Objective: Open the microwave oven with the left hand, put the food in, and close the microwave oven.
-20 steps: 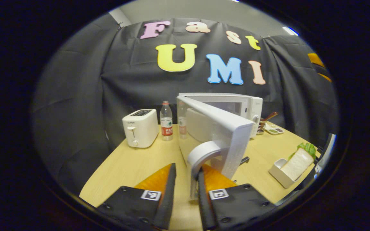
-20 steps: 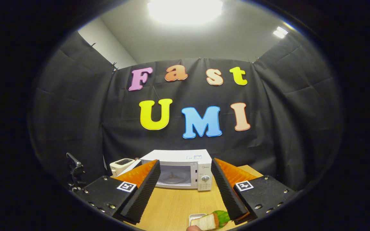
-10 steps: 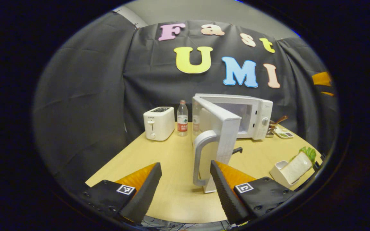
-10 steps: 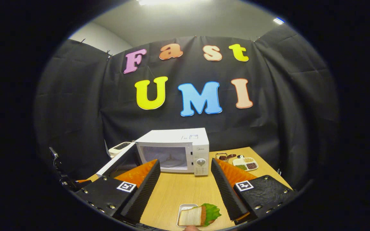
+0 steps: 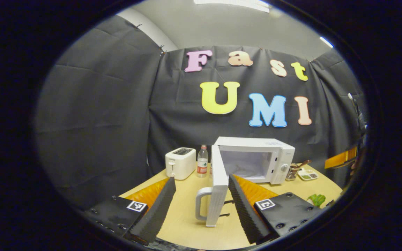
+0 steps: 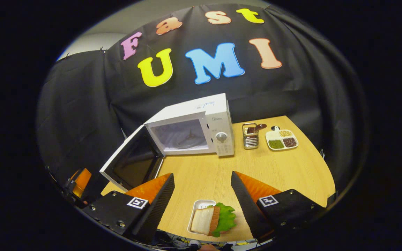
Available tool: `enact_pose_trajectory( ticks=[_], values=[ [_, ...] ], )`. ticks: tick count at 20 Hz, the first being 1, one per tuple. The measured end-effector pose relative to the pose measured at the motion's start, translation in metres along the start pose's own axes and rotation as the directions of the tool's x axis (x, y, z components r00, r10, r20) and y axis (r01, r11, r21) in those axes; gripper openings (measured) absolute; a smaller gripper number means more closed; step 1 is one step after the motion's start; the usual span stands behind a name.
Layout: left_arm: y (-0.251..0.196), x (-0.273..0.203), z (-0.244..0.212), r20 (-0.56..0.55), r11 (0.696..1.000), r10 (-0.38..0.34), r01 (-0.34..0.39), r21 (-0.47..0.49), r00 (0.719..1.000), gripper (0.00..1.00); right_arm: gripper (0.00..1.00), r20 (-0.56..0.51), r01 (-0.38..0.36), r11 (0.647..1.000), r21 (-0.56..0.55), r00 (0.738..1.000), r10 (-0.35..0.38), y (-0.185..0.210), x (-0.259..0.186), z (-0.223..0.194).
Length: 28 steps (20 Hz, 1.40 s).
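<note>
microwave (image 6: 201, 122) door (image 6: 131, 164) open, sandwich (image 6: 211, 219) btwn spread right claw (image 6: 202, 198)

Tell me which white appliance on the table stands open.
The microwave: its door is swung wide, cavity exposed. The toaster beside the bottle has no door.

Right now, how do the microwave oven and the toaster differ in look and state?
The microwave oven is the larger, wide box with its door swung open and cavity exposed; the toaster is a small, closed block with slots on top. The microwave oven has a round dial on a side panel; the toaster has a front lever. Both are white and stand on the wooden table.
</note>
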<state>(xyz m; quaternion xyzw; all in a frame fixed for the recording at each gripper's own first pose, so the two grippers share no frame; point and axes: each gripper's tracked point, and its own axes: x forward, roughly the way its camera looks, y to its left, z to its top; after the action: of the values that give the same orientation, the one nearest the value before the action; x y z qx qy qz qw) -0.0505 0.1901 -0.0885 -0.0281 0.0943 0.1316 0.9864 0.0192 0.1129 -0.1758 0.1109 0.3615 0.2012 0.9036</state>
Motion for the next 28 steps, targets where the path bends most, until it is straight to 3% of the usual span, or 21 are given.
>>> enact_pose_trajectory(
  ticks=[5,10,20,21,22,23,24,25,26,28],
  values=[
    [-0.013,-0.011,0.026,0.055,0.999,0.031,-0.033,0.032,0.998,0.96,0.98,-0.156,-0.031,0.998,0.046,0.987,0.038,-0.019,0.024,-0.043],
    [-0.016,-0.019,0.038,0.083,0.997,0.078,-0.079,0.010,0.993,0.96,0.99,-0.281,-0.038,0.990,0.132,0.957,0.074,-0.036,0.036,-0.086],
    [-0.050,-0.027,0.027,0.075,0.994,0.111,-0.111,0.002,0.991,0.96,0.97,-0.488,-0.117,0.948,0.296,0.834,0.256,-0.025,0.023,-0.155],
    [-0.052,-0.029,0.028,0.074,0.993,0.115,-0.116,0.005,0.991,0.97,0.90,-0.495,-0.119,0.946,0.301,0.829,0.262,-0.025,0.026,-0.160],
    [-0.054,-0.031,0.026,0.073,0.993,0.118,-0.119,0.008,0.990,0.97,0.73,-0.513,-0.123,0.940,0.317,0.812,0.279,-0.021,0.022,-0.165],
    [-0.056,-0.033,0.027,0.073,0.992,0.122,-0.123,0.009,0.990,0.97,0.72,-0.521,-0.140,0.930,0.340,0.796,0.310,-0.017,0.021,-0.168],
    [-0.058,-0.034,0.029,0.077,0.992,0.124,-0.126,0.010,0.989,0.96,0.65,-0.506,-0.144,0.914,0.379,0.795,0.335,-0.012,0.022,-0.169],
    [-0.059,-0.035,0.033,0.085,0.992,0.126,-0.128,0.015,0.988,0.96,0.48,-0.520,-0.155,0.915,0.371,0.782,0.343,-0.011,0.019,-0.168],
    [-0.059,-0.036,0.034,0.091,0.991,0.130,-0.133,0.022,0.987,0.96,0.43,-0.515,-0.165,0.924,0.346,0.789,0.334,-0.011,0.017,-0.167],
    [-0.055,-0.035,0.037,0.101,0.989,0.136,-0.141,0.046,0.986,0.97,0.43,-0.511,-0.194,0.936,0.295,0.795,0.325,-0.008,0.013,-0.164]
  ],
)
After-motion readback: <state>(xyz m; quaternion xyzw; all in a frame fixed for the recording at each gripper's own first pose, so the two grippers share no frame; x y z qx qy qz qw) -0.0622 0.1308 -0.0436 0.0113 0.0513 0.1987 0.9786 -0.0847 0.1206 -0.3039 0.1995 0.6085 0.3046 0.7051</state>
